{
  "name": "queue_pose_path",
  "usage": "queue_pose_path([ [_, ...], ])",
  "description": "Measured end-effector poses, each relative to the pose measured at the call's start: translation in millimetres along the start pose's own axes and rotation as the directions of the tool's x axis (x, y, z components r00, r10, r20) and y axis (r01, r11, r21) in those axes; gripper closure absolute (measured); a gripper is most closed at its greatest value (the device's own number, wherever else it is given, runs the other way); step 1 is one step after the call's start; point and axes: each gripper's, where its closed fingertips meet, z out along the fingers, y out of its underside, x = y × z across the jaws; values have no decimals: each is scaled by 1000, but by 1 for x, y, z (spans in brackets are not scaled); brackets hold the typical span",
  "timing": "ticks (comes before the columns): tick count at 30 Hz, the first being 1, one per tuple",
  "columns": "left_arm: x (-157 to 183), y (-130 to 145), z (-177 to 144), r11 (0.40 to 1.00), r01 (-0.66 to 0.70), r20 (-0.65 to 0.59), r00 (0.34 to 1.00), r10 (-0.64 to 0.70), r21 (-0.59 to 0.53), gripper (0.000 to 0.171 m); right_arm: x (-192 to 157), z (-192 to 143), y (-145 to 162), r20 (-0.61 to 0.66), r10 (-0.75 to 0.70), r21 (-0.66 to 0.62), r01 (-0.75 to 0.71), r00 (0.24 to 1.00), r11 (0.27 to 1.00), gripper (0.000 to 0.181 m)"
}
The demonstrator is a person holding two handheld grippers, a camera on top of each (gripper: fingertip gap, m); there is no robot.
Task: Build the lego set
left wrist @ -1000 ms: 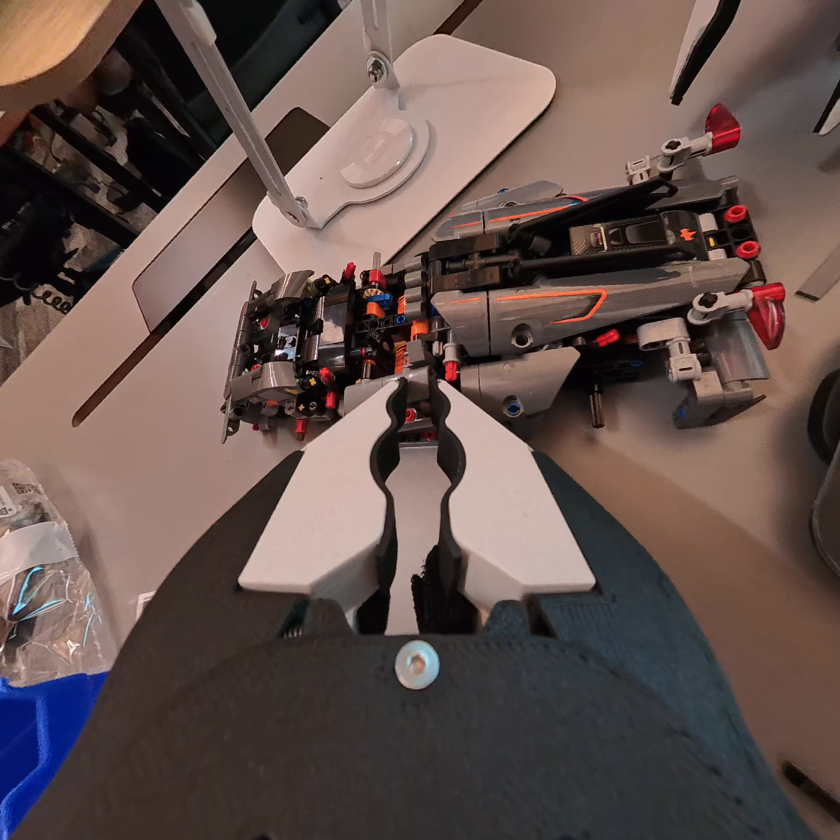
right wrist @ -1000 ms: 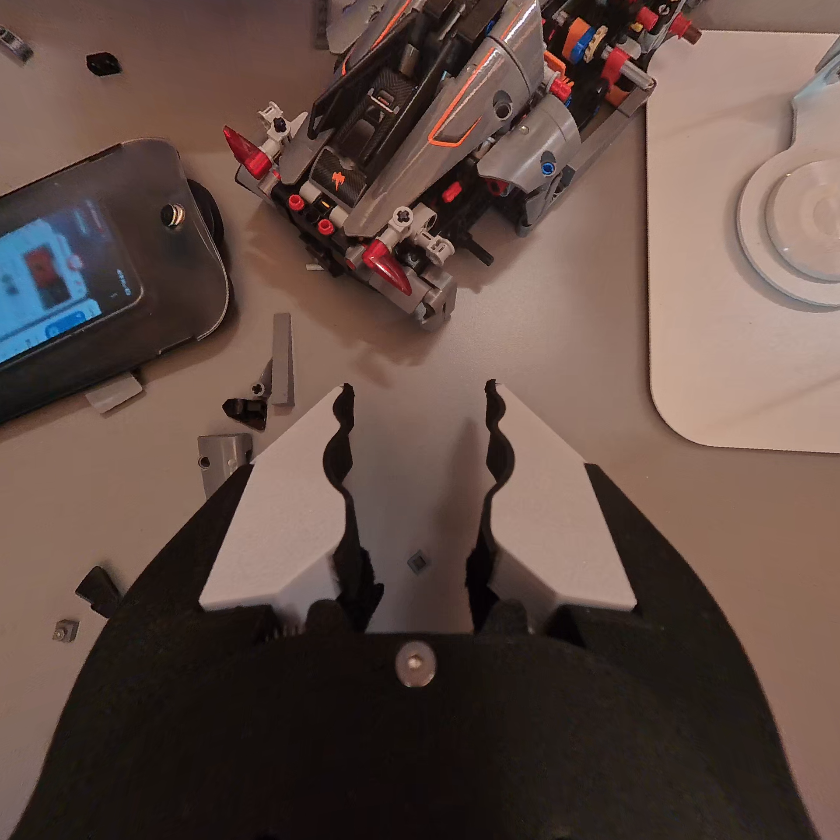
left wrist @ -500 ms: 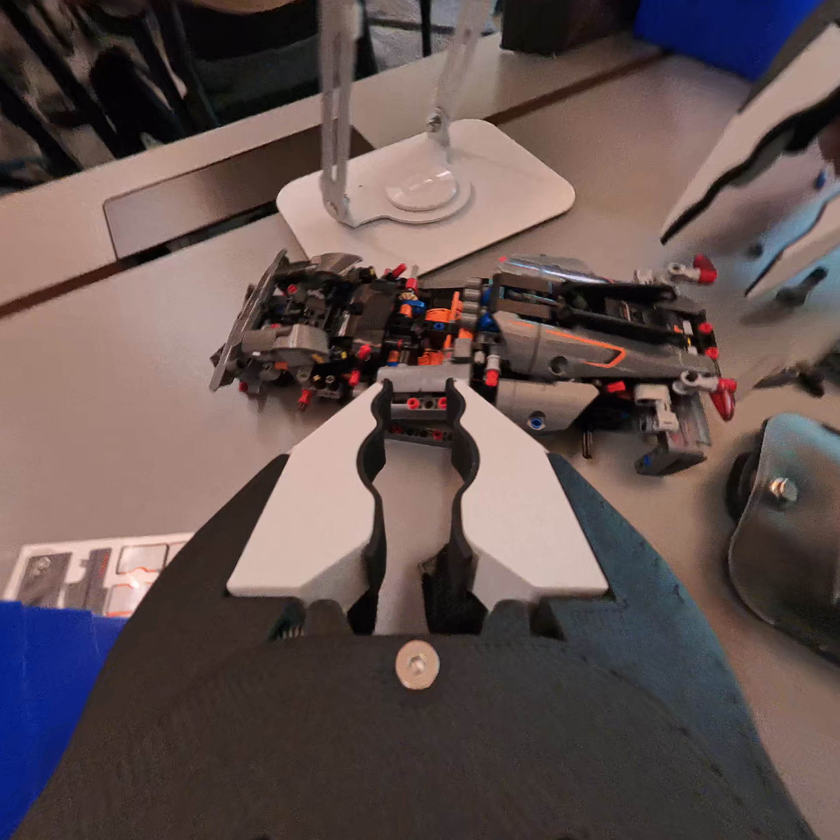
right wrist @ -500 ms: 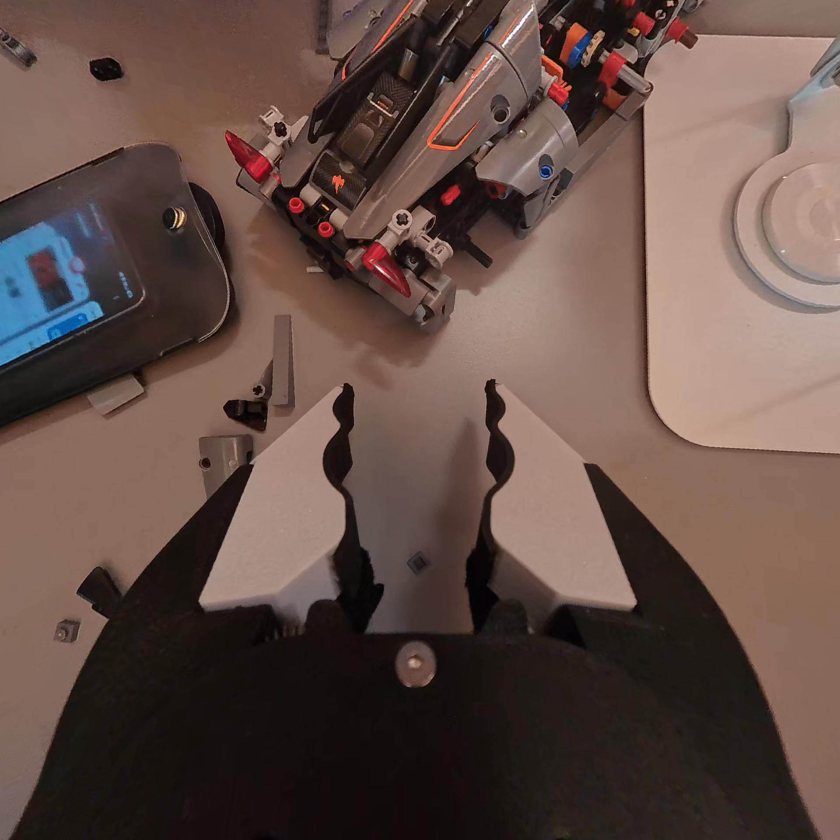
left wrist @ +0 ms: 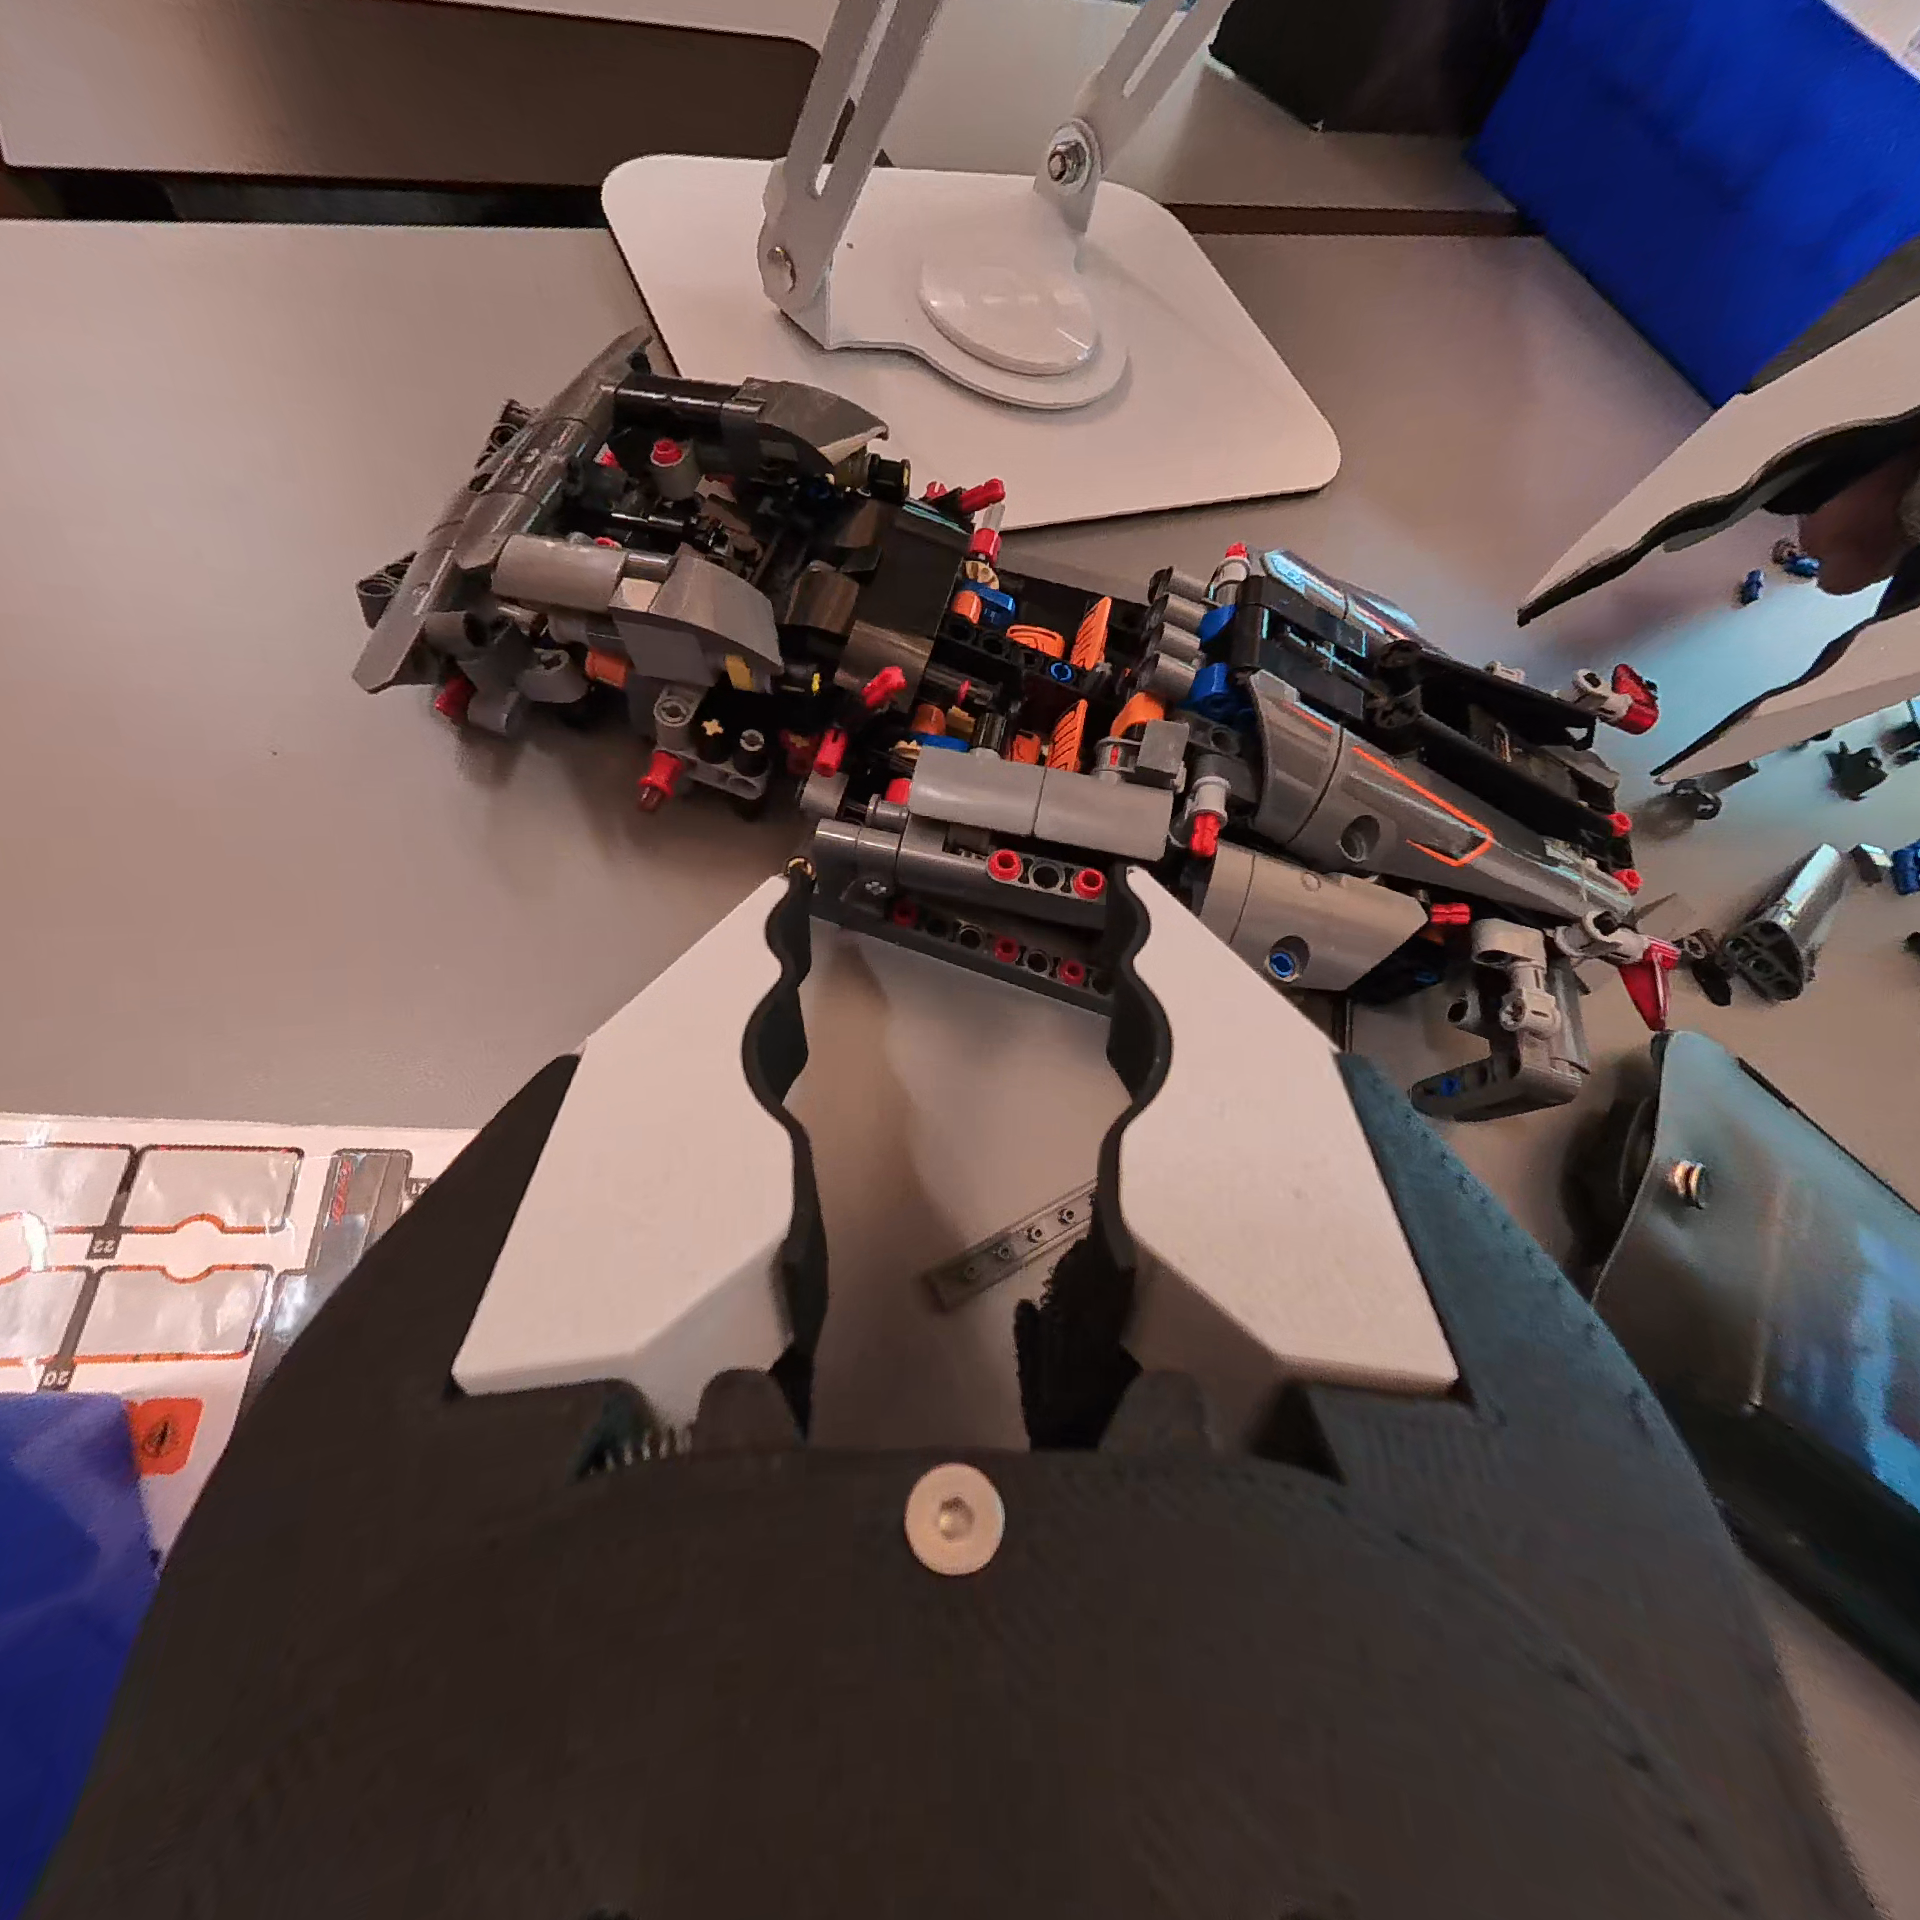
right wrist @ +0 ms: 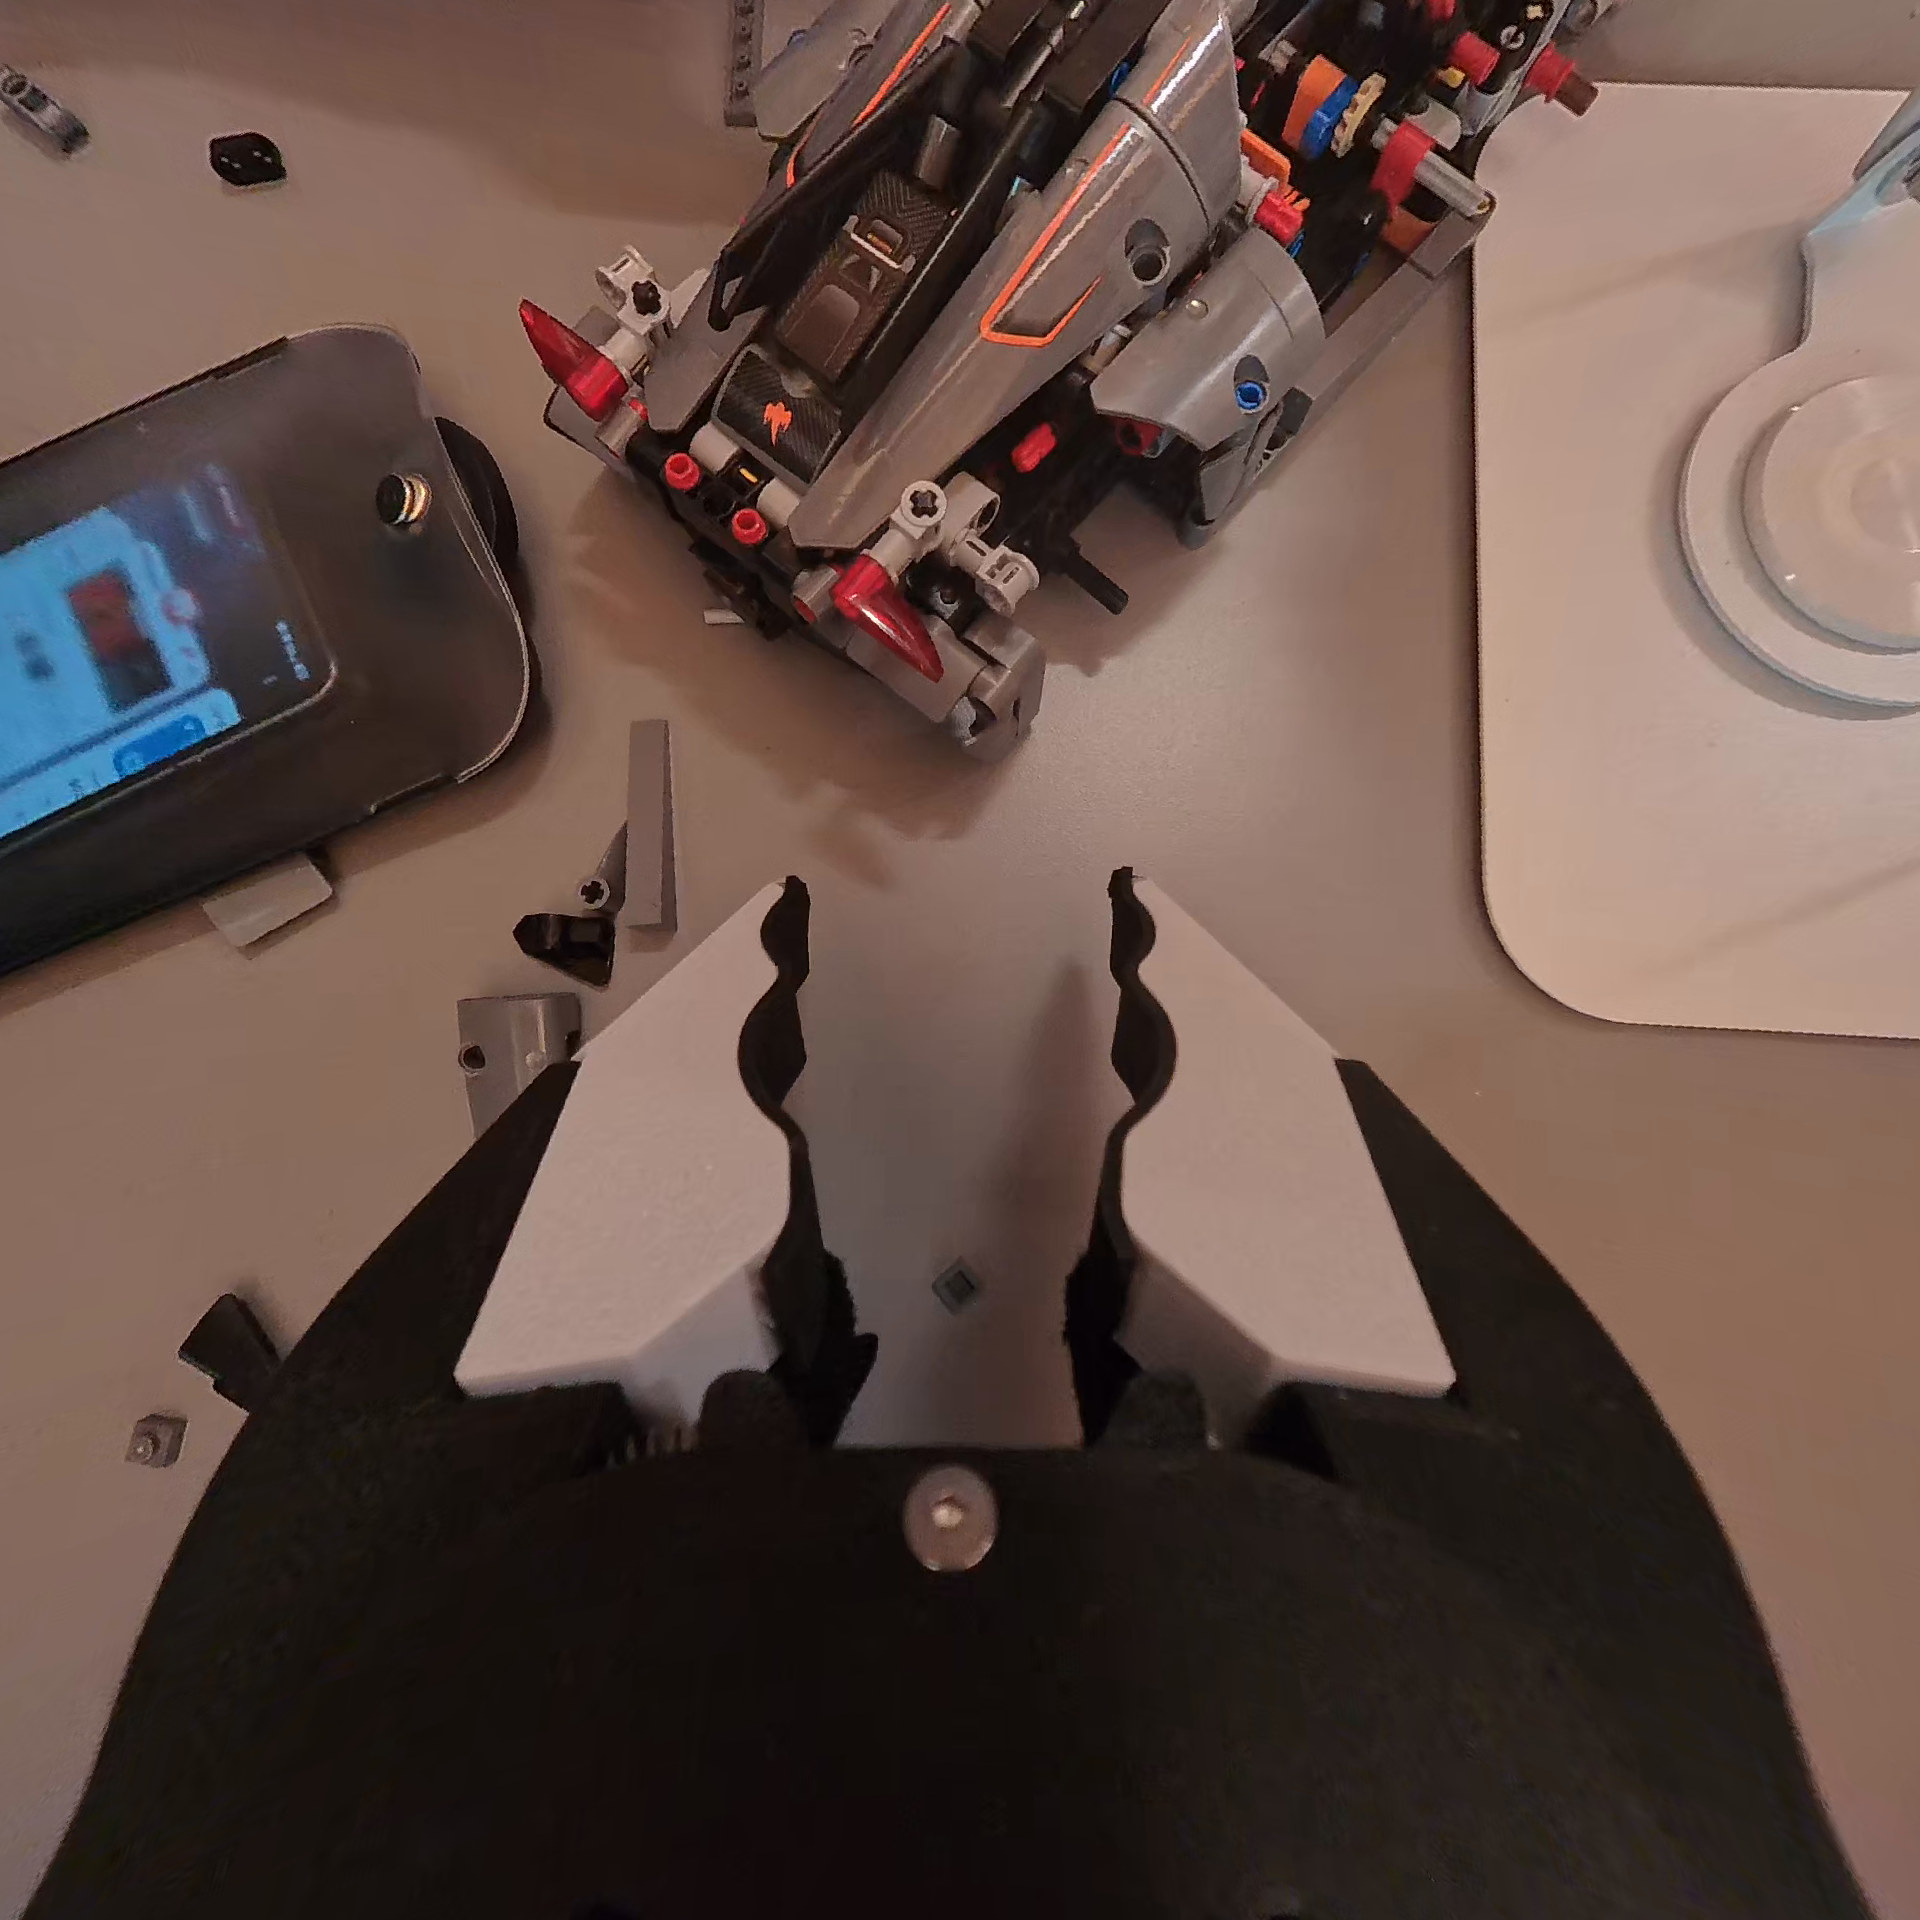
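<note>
The part-built grey, black and orange lego car (left wrist: 1039, 727) lies on the grey table (left wrist: 208, 883). My left gripper (left wrist: 961, 883) is open wide, its fingertips on either side of the dark grey side beam at the car's middle, at or just short of it. My right gripper (right wrist: 956, 888) is open and empty over bare table, a short way from the car's (right wrist: 1039, 312) end with the red spikes. The right gripper also shows at the right edge of the left wrist view (left wrist: 1766, 582).
A white stand base (left wrist: 987, 312) sits behind the car, also in the right wrist view (right wrist: 1683, 520). A phone in a holder (right wrist: 208, 623) lies beside the car. Loose grey and black pieces (right wrist: 649, 831) and a grey beam (left wrist: 1013, 1242) lie on the table. A sticker sheet (left wrist: 156, 1247) is at the left. My right fingertips sit around 20 cm from my left ones.
My left gripper has opened from nearly shut to wide and swung round the car's side, so its tips now span the side beam. The right gripper has hardly moved.
</note>
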Motion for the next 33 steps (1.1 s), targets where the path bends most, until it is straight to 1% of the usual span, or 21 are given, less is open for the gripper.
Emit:
queue_pose_path([
  [5,3,2,1,999,-47,14,999,47,-8,123,0,0,0,-2,0,0,0,1000,1000,124],
  [10,7,3,3,998,-62,3,998,62,-18,131,0,0,0,-3,-5,-4,5,1000,1000,124],
  [12,7,3,3,998,-62,3,998,62,-16,131,0,0,1,-6,-7,-8,7,1000,1000,124],
  [17,5,-1,0,998,-60,13,998,60,-6,130,0,-1,0,-8,-8,-3,8,1000,1000,124],
  [19,6,-3,-3,994,-112,21,993,112,0,127,1,-2,0,-10,-7,-1,7,1000,1000,124],
  [22,11,-6,-8,973,-228,31,973,228,21,116,1,-2,0,-8,-4,-1,4,1000,1000,124],
  [23,9,-5,-9,960,-279,57,959,279,4,111,1,-1,1,-7,-4,-2,4,1000,1000,124],
  [25,7,-3,-11,918,-396,103,913,396,-21,110,0,0,1,-4,-3,-4,3,1000,1000,124],
  [28,-3,4,-7,814,-564,185,792,581,-143,104,0,2,2,-2,-1,-8,1,1000,1000,124],
  [29,-2,4,-5,782,-604,194,758,623,-154,105,0,2,3,-1,0,-9,0,1000,1000,124],
  [31,-1,4,1,743,-647,190,719,669,-172,105,1,2,4,-2,5,-10,-5,1000,1000,124],
  [33,-3,3,7,735,-656,194,709,678,-172,110,2,2,5,-2,11,-10,-11,1000,1000,124],
])
